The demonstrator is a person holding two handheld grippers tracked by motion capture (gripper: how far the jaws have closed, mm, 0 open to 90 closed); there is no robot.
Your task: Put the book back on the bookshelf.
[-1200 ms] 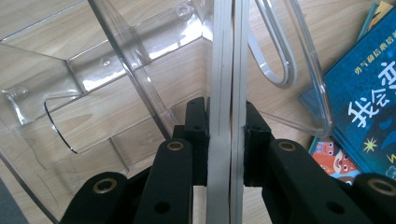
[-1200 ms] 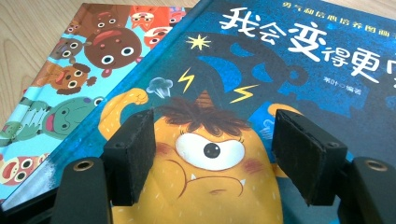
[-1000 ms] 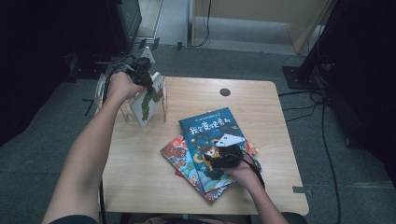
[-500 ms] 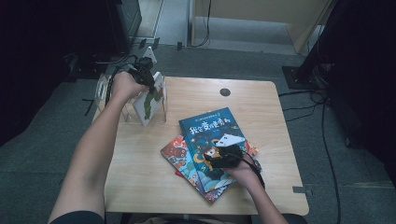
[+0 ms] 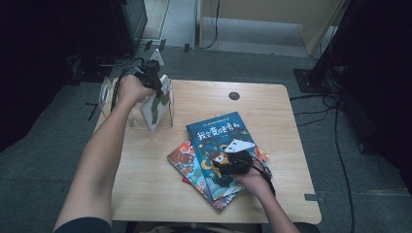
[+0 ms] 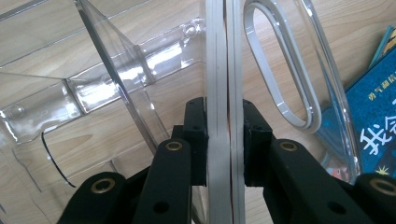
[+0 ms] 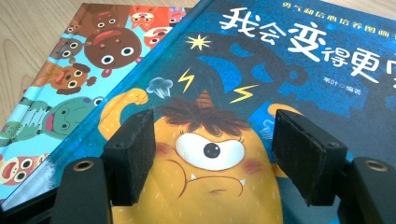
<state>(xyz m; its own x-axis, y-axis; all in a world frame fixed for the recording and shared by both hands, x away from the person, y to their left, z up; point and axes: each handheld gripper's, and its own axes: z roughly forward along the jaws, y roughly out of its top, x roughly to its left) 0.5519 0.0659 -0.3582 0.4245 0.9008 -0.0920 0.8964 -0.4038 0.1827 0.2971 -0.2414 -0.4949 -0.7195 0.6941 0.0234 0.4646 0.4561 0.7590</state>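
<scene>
A white book (image 5: 155,108) stands upright in a clear plastic rack (image 5: 109,97) at the table's far left corner. My left gripper (image 5: 154,85) is shut on the book's top edge; in the left gripper view the jaws (image 6: 224,121) pinch the white book's page block (image 6: 219,70) between the clear rack's dividers (image 6: 116,79). A blue picture book (image 5: 214,131) lies on top of a stack near the middle. My right gripper (image 5: 223,162) rests over it, open. The right gripper (image 7: 212,149) frames the yellow one-eyed monster on the blue book's cover (image 7: 289,70).
Under the blue book lies a book with cartoon animal faces (image 5: 182,158) (image 7: 79,60), and another cover edge peeks out at the right (image 5: 262,155). The wooden table (image 5: 272,107) has a round black grommet (image 5: 234,95). Cables and a black stand base (image 5: 311,77) lie on the floor.
</scene>
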